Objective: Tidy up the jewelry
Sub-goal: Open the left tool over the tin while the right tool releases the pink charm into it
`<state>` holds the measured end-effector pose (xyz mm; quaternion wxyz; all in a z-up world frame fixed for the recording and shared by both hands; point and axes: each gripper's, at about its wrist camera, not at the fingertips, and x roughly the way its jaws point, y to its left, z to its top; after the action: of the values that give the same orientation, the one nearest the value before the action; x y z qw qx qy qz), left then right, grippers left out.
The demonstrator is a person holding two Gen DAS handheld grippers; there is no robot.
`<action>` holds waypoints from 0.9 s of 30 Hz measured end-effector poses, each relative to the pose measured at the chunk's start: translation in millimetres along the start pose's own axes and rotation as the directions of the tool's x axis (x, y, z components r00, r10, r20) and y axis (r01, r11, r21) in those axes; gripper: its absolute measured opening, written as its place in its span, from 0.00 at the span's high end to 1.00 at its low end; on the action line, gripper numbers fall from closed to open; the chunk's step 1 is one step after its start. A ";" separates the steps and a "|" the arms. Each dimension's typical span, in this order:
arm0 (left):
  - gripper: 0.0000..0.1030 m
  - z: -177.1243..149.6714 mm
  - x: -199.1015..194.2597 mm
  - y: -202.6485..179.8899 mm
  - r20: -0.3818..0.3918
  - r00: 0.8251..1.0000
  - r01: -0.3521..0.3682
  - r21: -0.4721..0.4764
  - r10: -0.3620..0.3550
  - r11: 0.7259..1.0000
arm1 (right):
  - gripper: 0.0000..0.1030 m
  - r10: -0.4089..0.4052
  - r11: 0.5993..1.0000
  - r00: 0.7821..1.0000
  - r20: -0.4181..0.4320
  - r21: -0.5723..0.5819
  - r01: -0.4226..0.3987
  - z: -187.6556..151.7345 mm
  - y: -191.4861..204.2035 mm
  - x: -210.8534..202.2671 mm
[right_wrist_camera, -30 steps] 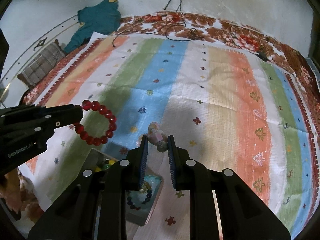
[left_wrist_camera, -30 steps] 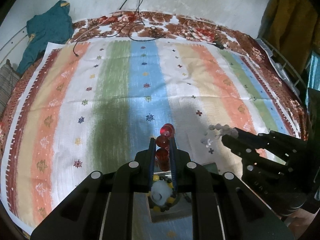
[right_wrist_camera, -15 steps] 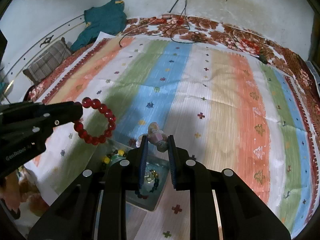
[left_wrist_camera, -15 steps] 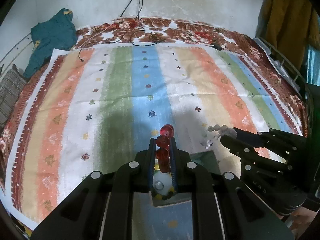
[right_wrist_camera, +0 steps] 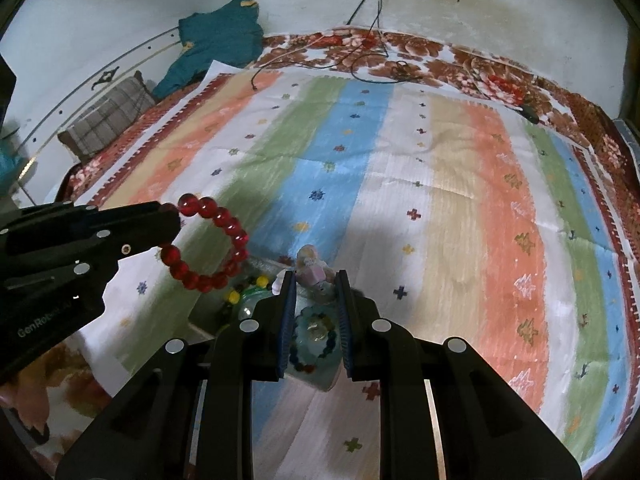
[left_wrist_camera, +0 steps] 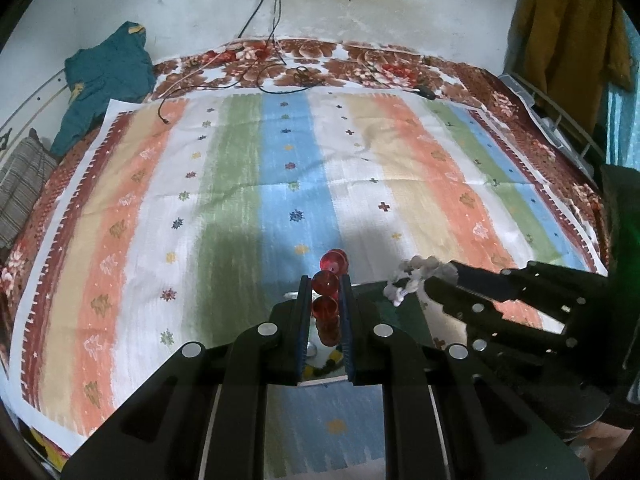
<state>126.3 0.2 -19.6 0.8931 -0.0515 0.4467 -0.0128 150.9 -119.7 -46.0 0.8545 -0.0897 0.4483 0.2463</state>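
Two grippers hung over the striped bedspread (right_wrist_camera: 460, 184), each clamped on a bracelet. Compared with a second before, both wrist views took in more of the bed and the wall behind it, so that the wall socket came into sight at the top of the left wrist view. The small tray (right_wrist_camera: 320, 376) of jewelry, which had shown well below the right fingertips, now lay largely hidden behind the right gripper's fingers.

The left gripper (left_wrist_camera: 325, 292) had its jaws drawn nearly together on the red bead bracelet (right_wrist_camera: 212, 248); from its own camera, four red beads showed in a line between the blue pads, while the right wrist view showed the whole ring dangling from the tip, above and just left of the tray. The right gripper (right_wrist_camera: 314, 280) was likewise closed to a narrow gap on a pale bead bracelet (right_wrist_camera: 310, 266), held above the tray's far edge; in the left wrist view those pale beads (left_wrist_camera: 416, 270) stuck out from its tip.

White lettering on the left gripper's body read "GenRobot", with further characters too blurred to make out.

Inside the tray lay one dark multicoloured bead bracelet (right_wrist_camera: 316, 354) and one strand with yellow and dark beads (right_wrist_camera: 240, 292). A teal garment (right_wrist_camera: 216, 36) and a checked pillow (right_wrist_camera: 104, 120) lay at the bed's far left.
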 end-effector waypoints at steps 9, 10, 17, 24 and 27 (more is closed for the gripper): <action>0.79 -9.9 -7.0 -0.6 0.019 0.999 -0.029 -0.048 0.030 0.998 | 0.60 0.008 1.000 1.000 -0.002 0.013 -0.008 -11.4 2.9 -5.5; 0.75 -10.8 -7.5 0.8 0.019 0.999 -0.033 -0.055 0.034 0.998 | 0.59 0.005 1.000 1.000 0.001 0.013 -0.005 -12.1 2.7 -6.6; 0.68 -20.7 -14.7 7.2 0.020 0.999 -0.045 -0.067 0.047 0.997 | 0.54 -0.009 1.000 1.000 0.000 0.021 0.009 -20.9 -0.7 -12.8; 0.56 -36.4 -24.0 4.8 0.019 0.999 -0.036 -0.046 0.037 0.998 | 0.45 -0.014 0.999 1.000 0.028 0.039 0.013 -31.7 -7.2 -27.5; 0.54 -43.3 -31.4 4.2 0.029 0.999 -0.017 -0.041 0.018 0.999 | 0.37 -0.019 0.999 0.999 0.039 0.041 0.017 -35.7 -8.0 -33.8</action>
<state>72.7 3.1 -20.8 0.8984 -0.0657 0.4342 0.0049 113.1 -151.5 -40.0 0.8669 -0.0717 0.4357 0.2313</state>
